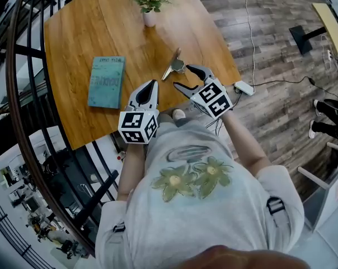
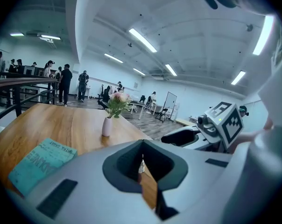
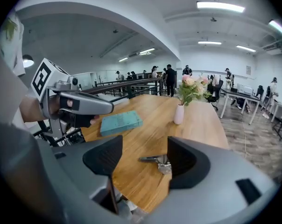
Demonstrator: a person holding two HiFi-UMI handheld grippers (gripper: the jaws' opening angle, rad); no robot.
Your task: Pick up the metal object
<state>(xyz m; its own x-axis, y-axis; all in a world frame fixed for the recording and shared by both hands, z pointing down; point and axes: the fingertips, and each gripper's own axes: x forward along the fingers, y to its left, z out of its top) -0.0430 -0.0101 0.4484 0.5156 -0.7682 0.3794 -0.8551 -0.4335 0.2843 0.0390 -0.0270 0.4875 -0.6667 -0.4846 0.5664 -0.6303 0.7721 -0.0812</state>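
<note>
One metal object [image 1: 175, 65] just before right gripper's [image 1: 183, 76] parted fingers [image 1: 200, 72]

The left tool [image 1: 151, 84] is held in front of the body. It points forward and slightly down, and its 2 jaws are pressed together with only a thin slit between them. The left cube [image 1: 138, 126] sits at the tool's near end, close to the torso, above the bare left forearm [image 1: 131, 170]. The right tool [image 1: 190, 78] is just beside it and a little further forward. It is tilted down and angled toward the left tool's side, and its 2 jaws stand wide apart. The right cube [image 1: 216, 98] faces up, and the bare right forearm [image 1: 244, 142] runs back from it to the shoulder.
</note>
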